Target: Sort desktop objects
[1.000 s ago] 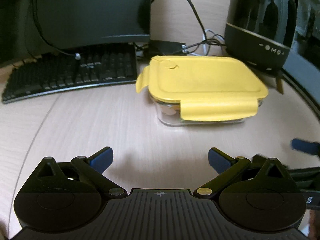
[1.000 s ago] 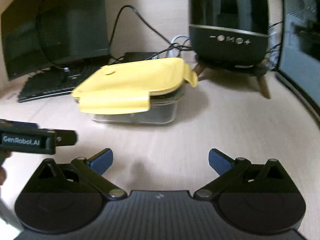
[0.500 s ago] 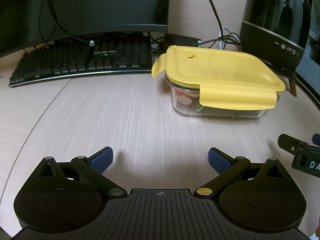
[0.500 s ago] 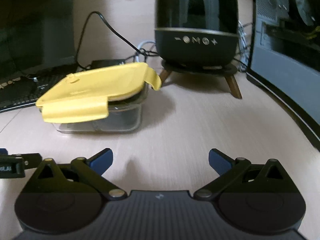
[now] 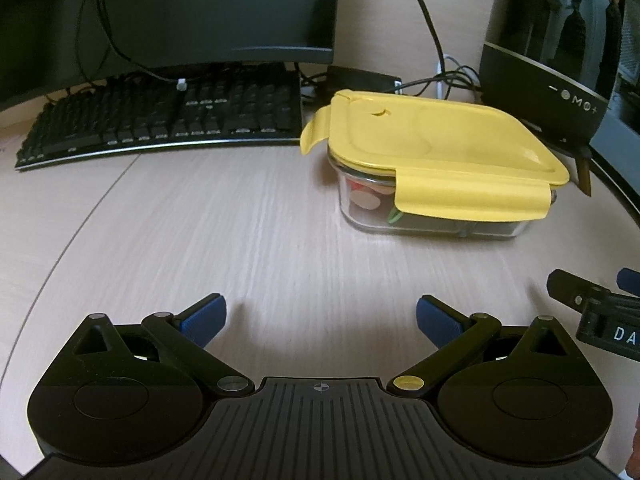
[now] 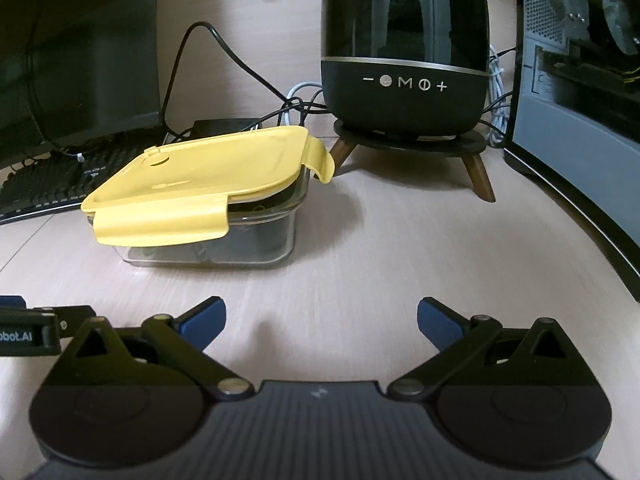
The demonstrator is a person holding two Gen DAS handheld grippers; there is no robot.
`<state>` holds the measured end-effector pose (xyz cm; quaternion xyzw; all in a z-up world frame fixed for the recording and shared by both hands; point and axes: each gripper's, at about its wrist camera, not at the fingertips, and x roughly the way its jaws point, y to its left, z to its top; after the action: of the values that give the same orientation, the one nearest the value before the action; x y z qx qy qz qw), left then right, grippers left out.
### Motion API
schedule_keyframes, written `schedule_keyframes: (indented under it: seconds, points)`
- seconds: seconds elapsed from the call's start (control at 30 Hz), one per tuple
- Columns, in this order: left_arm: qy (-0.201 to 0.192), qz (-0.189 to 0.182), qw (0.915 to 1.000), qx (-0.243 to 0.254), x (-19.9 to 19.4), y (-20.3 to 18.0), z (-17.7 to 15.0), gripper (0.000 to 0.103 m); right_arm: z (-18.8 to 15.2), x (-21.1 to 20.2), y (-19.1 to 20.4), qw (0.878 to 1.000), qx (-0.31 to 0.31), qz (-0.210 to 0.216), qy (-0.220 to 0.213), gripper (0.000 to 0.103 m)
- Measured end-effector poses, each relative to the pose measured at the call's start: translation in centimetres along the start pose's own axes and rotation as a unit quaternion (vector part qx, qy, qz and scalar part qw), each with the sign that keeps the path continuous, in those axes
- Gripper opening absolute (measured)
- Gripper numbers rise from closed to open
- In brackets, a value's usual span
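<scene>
A clear glass box (image 5: pixel 424 216) (image 6: pixel 248 240) with a yellow lid (image 5: pixel 432 136) (image 6: pixel 208 168) resting on top stands on the pale wooden desk; its side flaps hang loose. Small coloured items show through the glass in the left wrist view. My left gripper (image 5: pixel 318 320) is open and empty, well short of the box and to its left. My right gripper (image 6: pixel 320 320) is open and empty too, in front of the box and to its right. Each gripper's side shows at the edge of the other's view: the right gripper (image 5: pixel 600 320), the left gripper (image 6: pixel 36 328).
A black keyboard (image 5: pixel 160 120) and a dark monitor (image 5: pixel 200 12) stand at the back left. A black round speaker (image 6: pixel 404 60) on wooden legs stands behind the box, with cables (image 6: pixel 296 104) beside it. A computer case (image 6: pixel 580 100) lines the right side.
Both grippers have drawn back from the box and spread apart, so it looks smaller and farther. Their jaws have stayed open. The box and lid have not moved.
</scene>
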<state>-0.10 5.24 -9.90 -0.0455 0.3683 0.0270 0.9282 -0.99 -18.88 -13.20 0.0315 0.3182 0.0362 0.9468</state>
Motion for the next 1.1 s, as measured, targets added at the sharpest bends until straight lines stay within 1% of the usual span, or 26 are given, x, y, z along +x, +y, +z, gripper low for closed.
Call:
schedule_keyframes:
  seconds: [0.33,1.1]
  points:
    - [0.005,-0.004,0.9999,-0.009,0.2,0.5,0.2,0.103,0.0,0.3,0.4,1.000,-0.002,-0.003,0.004,0.103]
    - [0.012,-0.007,0.9999,-0.008,0.9,0.2,0.6,0.103,0.2,1.2,0.3,1.000,-0.006,-0.007,0.012,0.103]
